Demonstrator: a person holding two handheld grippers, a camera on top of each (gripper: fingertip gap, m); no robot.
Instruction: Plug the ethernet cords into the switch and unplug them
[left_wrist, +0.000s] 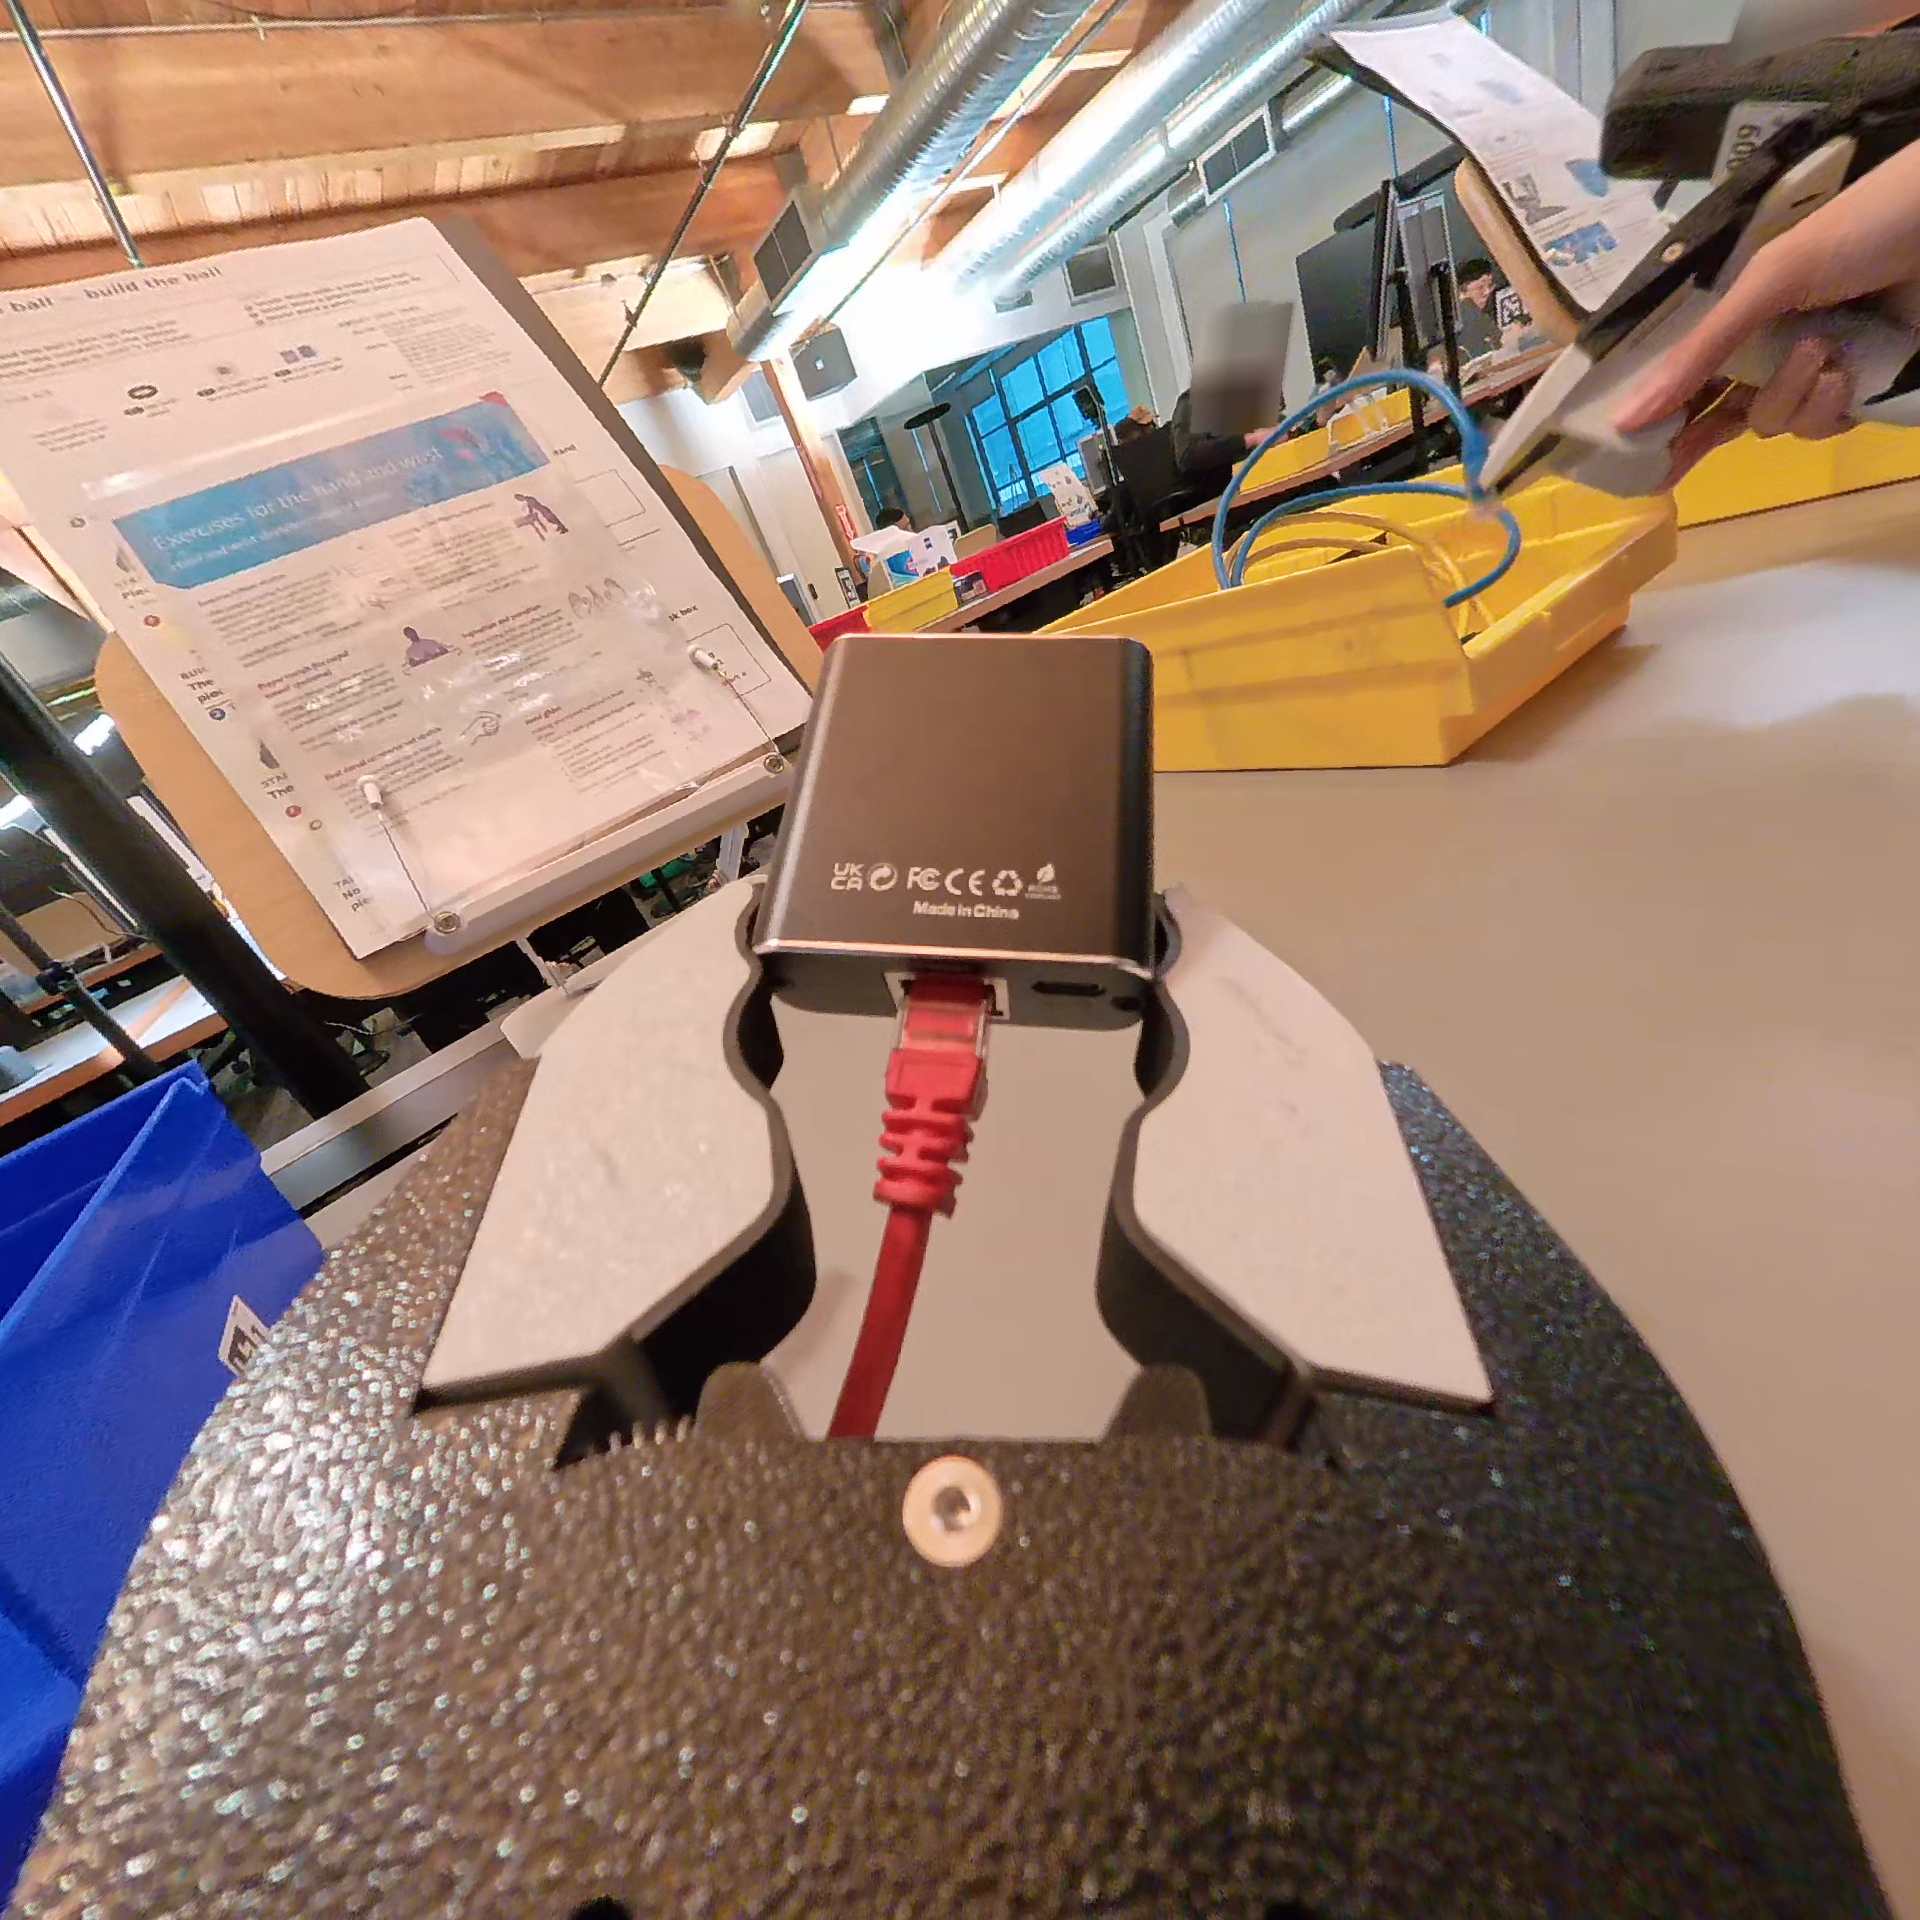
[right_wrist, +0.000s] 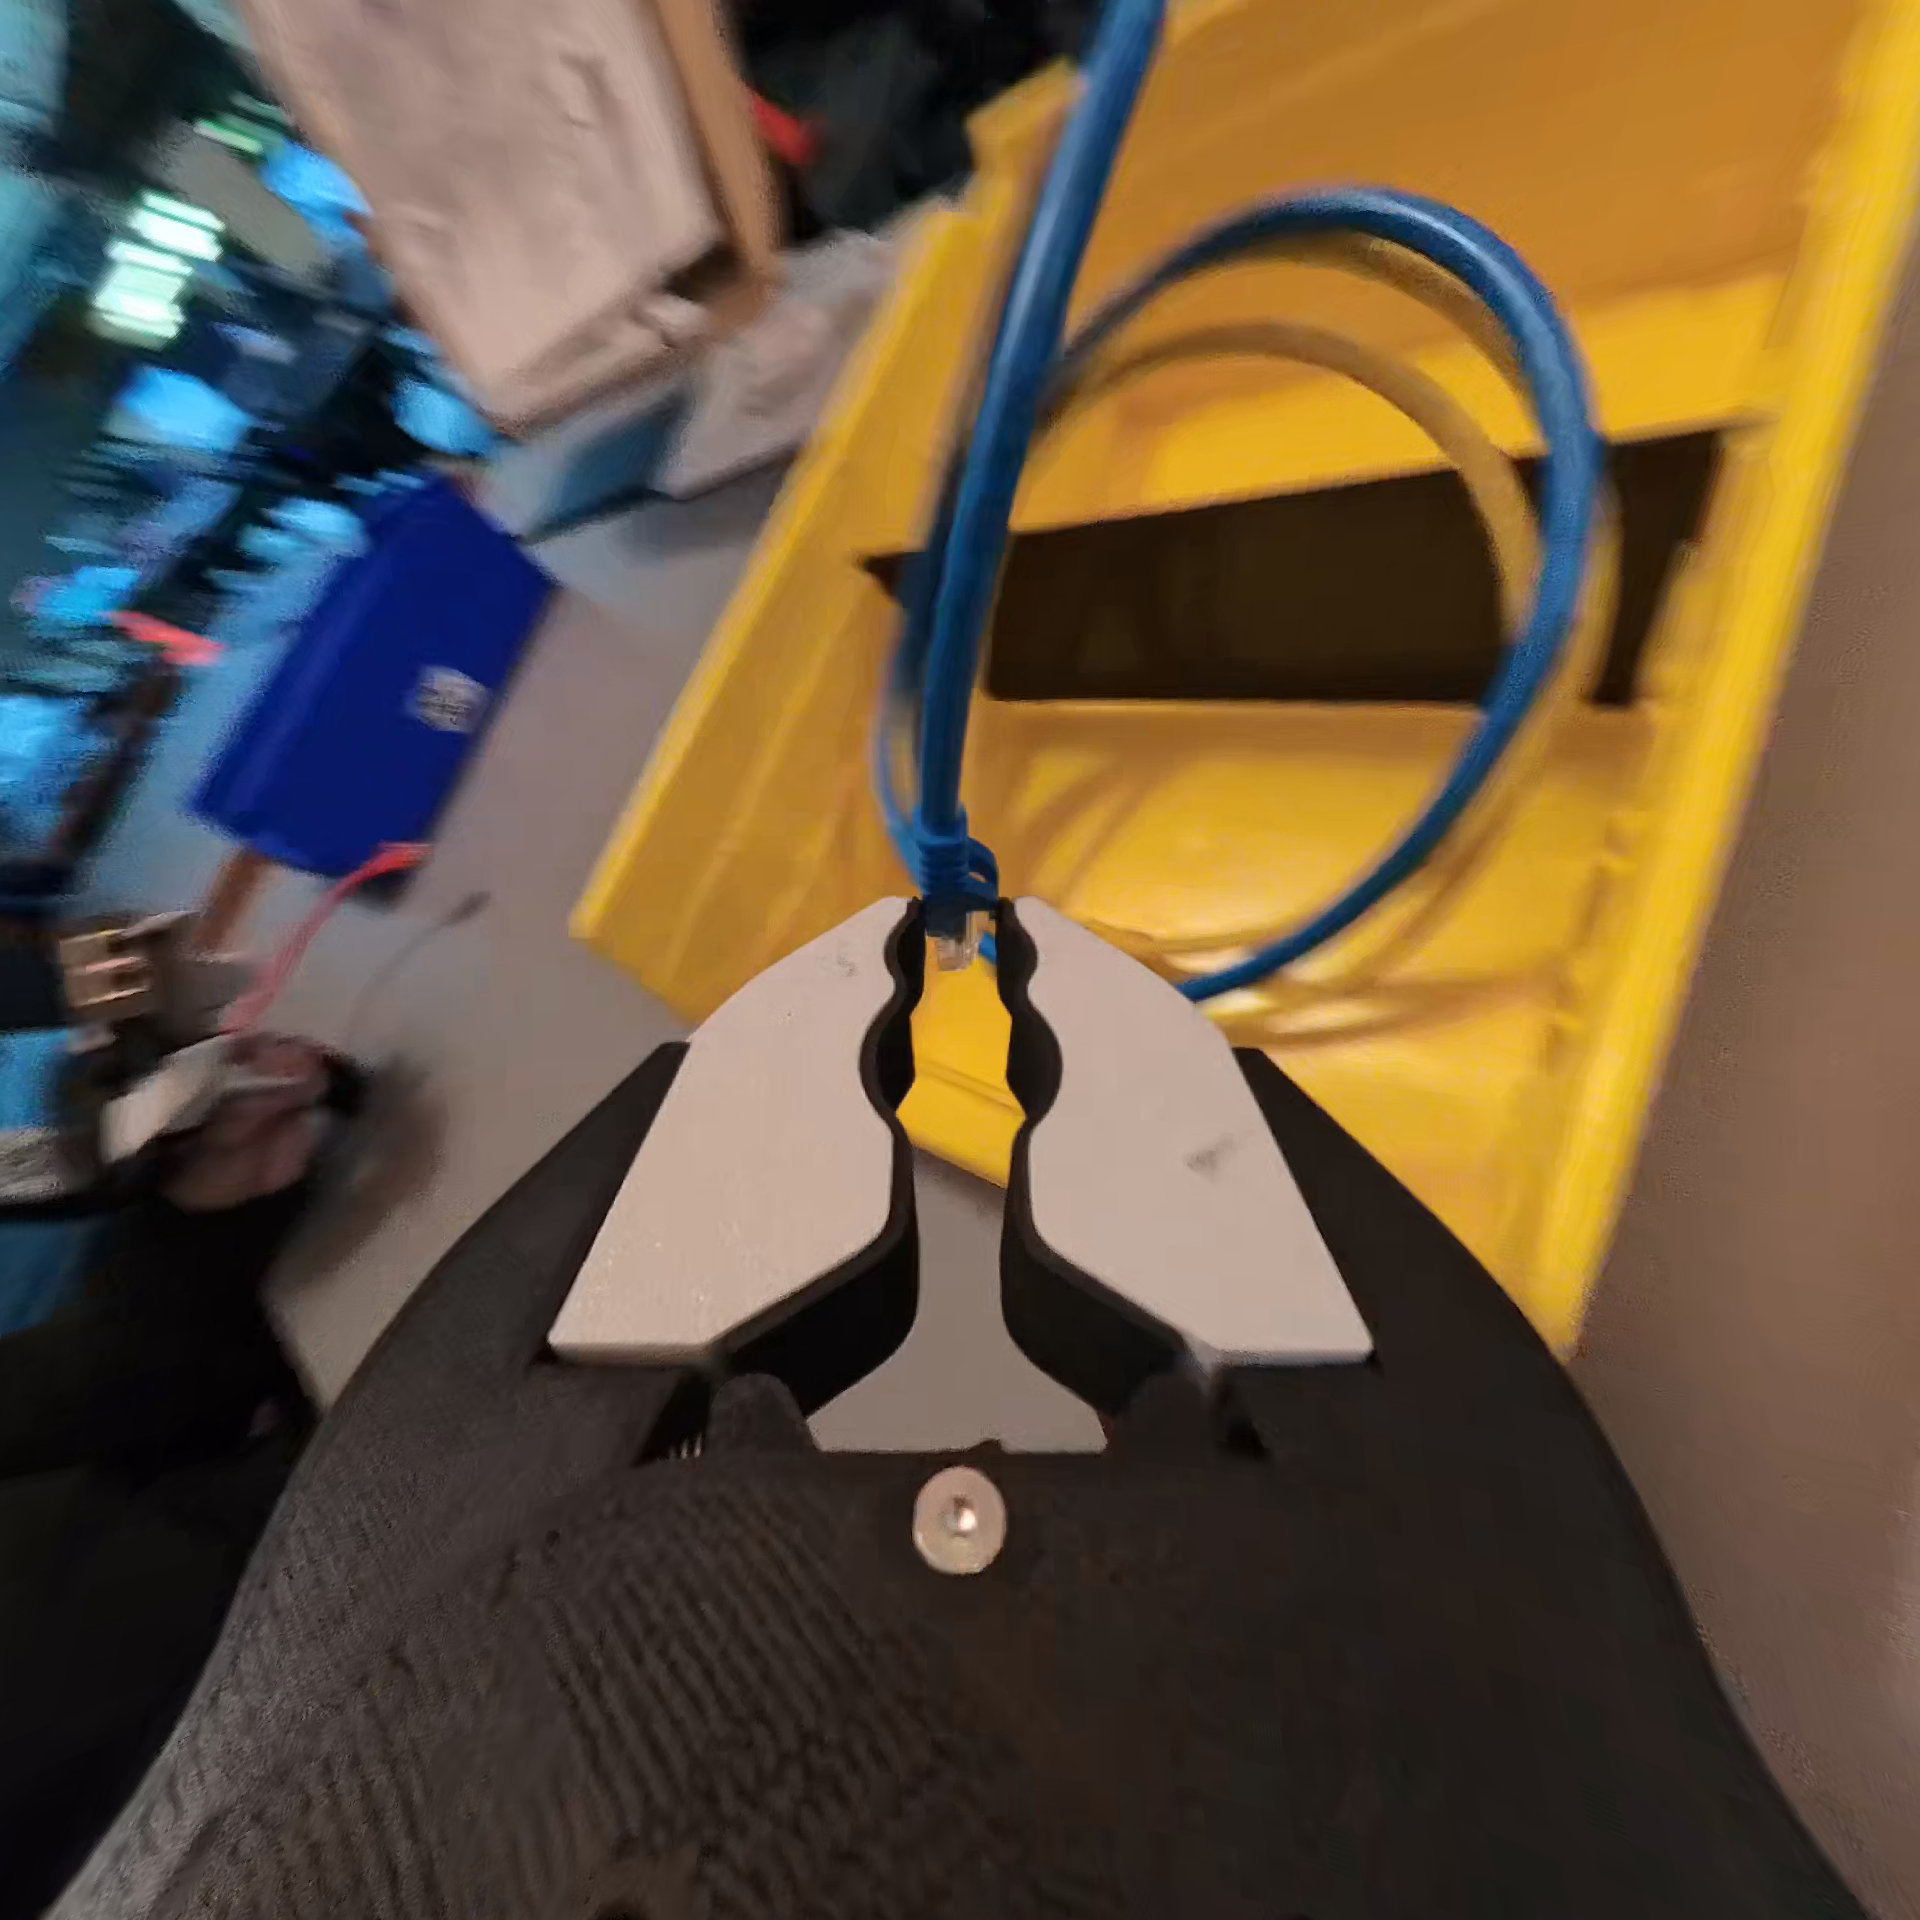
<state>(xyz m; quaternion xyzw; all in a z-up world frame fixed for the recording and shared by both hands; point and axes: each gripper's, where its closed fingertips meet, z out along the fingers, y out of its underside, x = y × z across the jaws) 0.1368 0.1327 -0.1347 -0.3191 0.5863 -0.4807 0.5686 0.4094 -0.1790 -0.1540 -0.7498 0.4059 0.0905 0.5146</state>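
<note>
My left gripper (left_wrist: 961, 935) is shut on the black switch (left_wrist: 966, 790) and holds it above the grey table. A red ethernet cord (left_wrist: 914, 1174) is plugged into the port on its near face and runs back between my fingers. My right gripper (right_wrist: 958, 925) is shut on the clear plug of a blue ethernet cord (right_wrist: 997, 468), held over the yellow bin (right_wrist: 1299, 831). The cord loops up and round into the bin. In the left wrist view the right gripper (left_wrist: 1496, 488) shows at upper right, holding the blue cord (left_wrist: 1351, 457).
A yellow bin (left_wrist: 1351, 665) stands at the back right of the grey table (left_wrist: 1558, 987), with a pale cord coiled inside. A blue bin (left_wrist: 125, 1299) is at the left. A tilted board with printed sheets (left_wrist: 364, 582) stands behind the switch.
</note>
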